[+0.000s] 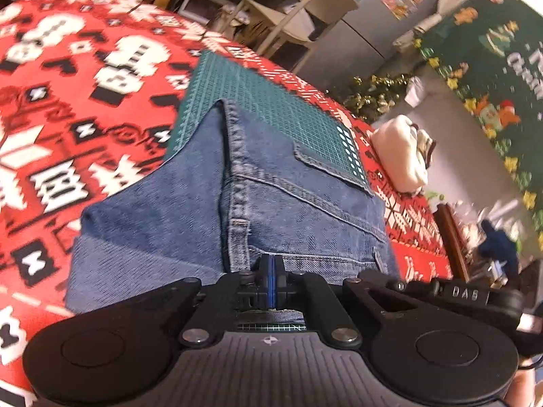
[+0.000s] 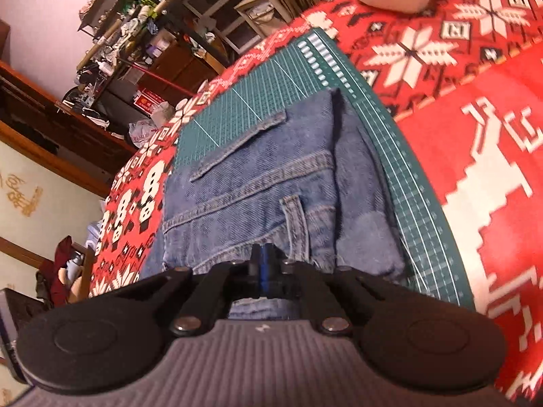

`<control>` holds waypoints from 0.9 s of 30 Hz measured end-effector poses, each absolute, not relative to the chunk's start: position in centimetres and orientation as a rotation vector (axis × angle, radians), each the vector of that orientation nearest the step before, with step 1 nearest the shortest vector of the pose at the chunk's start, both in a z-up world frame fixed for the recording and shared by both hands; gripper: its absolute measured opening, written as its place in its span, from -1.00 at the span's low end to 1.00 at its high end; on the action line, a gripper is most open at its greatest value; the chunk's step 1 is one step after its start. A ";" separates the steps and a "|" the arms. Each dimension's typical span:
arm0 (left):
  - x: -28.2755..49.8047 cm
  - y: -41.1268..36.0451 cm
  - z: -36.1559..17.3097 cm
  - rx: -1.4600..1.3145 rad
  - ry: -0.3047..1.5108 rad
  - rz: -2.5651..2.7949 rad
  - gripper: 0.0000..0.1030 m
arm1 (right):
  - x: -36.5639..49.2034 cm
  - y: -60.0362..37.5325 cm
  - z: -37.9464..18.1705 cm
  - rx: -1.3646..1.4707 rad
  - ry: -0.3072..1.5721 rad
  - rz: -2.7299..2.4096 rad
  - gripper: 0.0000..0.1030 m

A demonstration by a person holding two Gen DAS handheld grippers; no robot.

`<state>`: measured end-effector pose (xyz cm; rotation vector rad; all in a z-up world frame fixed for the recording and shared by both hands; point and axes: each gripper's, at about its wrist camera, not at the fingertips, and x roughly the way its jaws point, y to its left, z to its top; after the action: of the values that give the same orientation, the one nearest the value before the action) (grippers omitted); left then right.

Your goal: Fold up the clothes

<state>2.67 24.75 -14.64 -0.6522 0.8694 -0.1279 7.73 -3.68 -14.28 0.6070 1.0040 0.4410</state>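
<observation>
- Mid-fold, by the look of it: both tools gripping the waistband end of the jeans, garment lying over a green cutting mat on the red patterned tabletop.
- Left tool pinched together on denim near a belt loop, at 6 o'clock in its view.
- Right tool likewise clamped on the denim edge, beside a belt loop.
- Next move, as judged: carry both grips together toward 12 o'clock, keeping the edge level so the fold lands square; uneven lift risks a skewed crease.
- Jeans: mid-blue, faded, heavy stitching, back pocket flap at 1 o'clock; already doubled lengthwise, apparently.
- Cream bundle of cloth at 3 o'clock, well apart.
</observation>
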 end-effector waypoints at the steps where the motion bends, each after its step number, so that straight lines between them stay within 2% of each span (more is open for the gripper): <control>1: 2.5 25.0 -14.7 -0.663 0.871 -0.123 -0.95 | 7.7 -3.7 -14.3 0.607 1.006 0.437 -1.00; 6: 1.7 25.4 -14.3 -0.683 0.861 -0.108 -0.95 | 7.3 -4.1 -14.3 0.606 1.014 0.417 -1.00; 7: 1.7 25.5 -14.3 -0.687 0.856 -0.108 -0.96 | 7.3 -4.1 -14.3 0.605 1.015 0.415 -0.87; 8: 1.8 25.5 -14.3 -0.695 0.848 -0.114 -0.96 | 7.5 -3.9 -14.2 0.602 1.010 0.427 -0.84; 14: 2.4 25.5 -14.3 -0.739 0.798 -0.149 -0.96 | 8.6 -2.4 -13.9 0.580 0.981 0.498 -0.84; 20: 3.3 24.9 -14.7 -0.749 0.790 -0.180 -0.96 | 9.5 -0.9 -13.8 0.544 0.965 0.550 -0.84; 22: 3.4 24.8 -15.0 -0.737 0.808 -0.171 -0.96 | 9.5 -0.3 -14.2 0.511 0.979 0.539 -1.00; 27: 3.1 25.3 -15.3 -0.760 0.827 -0.145 -0.96 | 9.1 -0.4 -14.4 0.485 1.016 0.525 -1.00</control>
<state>3.08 25.32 -15.34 -0.7604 0.8271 -0.1453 9.06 -0.38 -14.36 0.4852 1.0164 0.5253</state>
